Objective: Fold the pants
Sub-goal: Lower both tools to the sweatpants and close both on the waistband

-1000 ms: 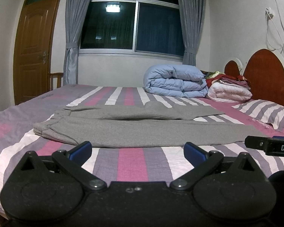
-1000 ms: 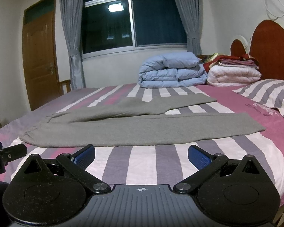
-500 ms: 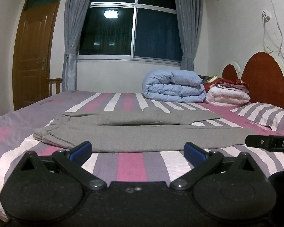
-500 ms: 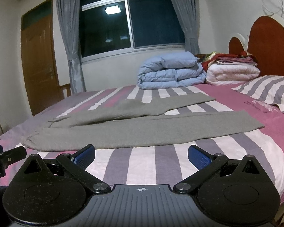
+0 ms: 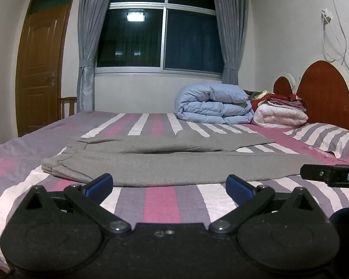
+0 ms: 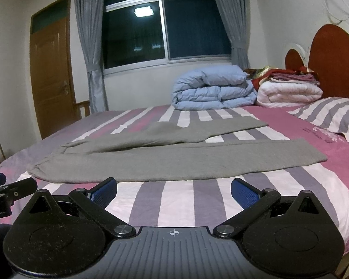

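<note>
Grey pants (image 5: pixel 165 165) lie flat across the striped bed (image 5: pixel 160 200) — legs spread apart toward the headboard, waistband apparently bunched at the left.

I had the left black two-finger gripper with blue-padded tips (image 5: pixel 169 184) held level and low, facing straight forward, its fingers (image 5: pixel 99 183) spread wide apart with nothing between them. The right black two-finger gripper with ribbed blue pads (image 6: pixel 173 190) sat in much the same pose, level and forward, its fingers (image 6: pixel 244 191) equally splayed and holding nothing. The two units were side by side: from the left wrist view, one black finger of the right unit reached in at the right edge, and from the right wrist view, the left unit's finger showed at the left edge.
</note>
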A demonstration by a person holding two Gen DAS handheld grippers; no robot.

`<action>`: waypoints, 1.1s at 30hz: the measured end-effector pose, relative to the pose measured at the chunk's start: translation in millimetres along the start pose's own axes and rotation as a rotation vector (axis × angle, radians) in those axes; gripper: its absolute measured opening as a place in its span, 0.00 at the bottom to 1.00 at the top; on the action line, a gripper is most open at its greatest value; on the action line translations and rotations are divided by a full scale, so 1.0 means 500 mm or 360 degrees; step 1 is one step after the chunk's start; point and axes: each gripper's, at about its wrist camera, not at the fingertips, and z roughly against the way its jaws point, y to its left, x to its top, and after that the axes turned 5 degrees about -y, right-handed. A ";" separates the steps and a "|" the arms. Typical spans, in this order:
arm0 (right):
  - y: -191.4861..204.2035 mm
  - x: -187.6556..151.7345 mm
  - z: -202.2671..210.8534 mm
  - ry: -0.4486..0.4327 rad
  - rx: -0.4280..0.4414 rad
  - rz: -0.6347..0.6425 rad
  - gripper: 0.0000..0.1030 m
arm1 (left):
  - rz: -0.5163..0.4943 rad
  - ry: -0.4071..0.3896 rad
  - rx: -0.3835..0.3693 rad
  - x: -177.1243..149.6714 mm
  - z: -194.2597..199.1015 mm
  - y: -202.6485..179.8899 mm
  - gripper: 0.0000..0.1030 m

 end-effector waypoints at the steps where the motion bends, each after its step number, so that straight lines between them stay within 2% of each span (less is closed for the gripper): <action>1: 0.000 -0.001 0.000 -0.0001 0.0001 0.0001 1.00 | 0.0000 -0.0002 0.0004 0.000 0.001 -0.001 0.94; 5: 0.000 0.002 -0.005 0.0014 0.0054 0.0000 1.00 | 0.0032 0.0037 -0.0005 -0.002 -0.008 0.007 0.94; 7: 0.002 0.008 -0.017 0.0040 0.0094 0.0011 1.00 | 0.0048 0.0097 -0.0003 -0.001 -0.021 0.016 0.94; 10: -0.001 0.036 -0.051 0.0066 0.0237 0.0032 1.00 | 0.0106 0.0143 -0.0057 0.015 -0.045 0.051 0.94; 12: 0.000 0.070 -0.084 0.0065 0.0303 0.0080 1.00 | 0.0081 0.0130 -0.0017 0.039 -0.073 0.083 0.94; 13: 0.000 0.088 -0.099 0.0051 0.0340 0.0094 1.00 | 0.0052 0.0133 0.0030 0.058 -0.096 0.111 0.94; 15: 0.000 0.137 -0.137 0.0010 0.0398 0.0116 1.00 | 0.0084 0.0138 0.0025 0.096 -0.134 0.171 0.94; 18: 0.003 0.216 -0.210 -0.0027 0.0457 0.0180 1.00 | 0.0090 0.0166 0.0050 0.154 -0.203 0.269 0.86; 19: -0.001 0.238 -0.235 -0.0023 0.0477 0.0188 1.00 | 0.0074 0.0184 0.0054 0.171 -0.229 0.303 0.79; 21: 0.004 0.280 -0.289 -0.0022 0.0499 0.0228 0.99 | 0.0039 0.0217 0.0095 0.199 -0.279 0.361 0.74; 22: 0.006 0.296 -0.317 -0.0017 0.0521 0.0241 0.87 | 0.0029 0.0223 0.0110 0.207 -0.299 0.386 0.74; 23: 0.009 0.309 -0.348 0.0008 0.0557 0.0247 0.66 | 0.0018 0.0236 0.0122 0.213 -0.322 0.411 0.74; 24: 0.016 0.321 -0.387 0.0042 0.0571 0.0264 0.57 | -0.0007 0.0271 0.0138 0.217 -0.356 0.442 0.74; 25: 0.021 0.328 -0.422 0.0062 0.0571 0.0286 0.54 | -0.0031 0.0299 0.0148 0.216 -0.381 0.458 0.74; 29: 0.052 0.328 -0.572 0.0140 0.0608 0.0375 0.54 | -0.0065 0.0439 0.0146 0.199 -0.525 0.541 0.74; 33: 0.076 0.293 -0.728 0.0261 0.0640 0.0404 0.54 | 0.0130 0.0594 -0.0034 0.163 -0.677 0.615 0.72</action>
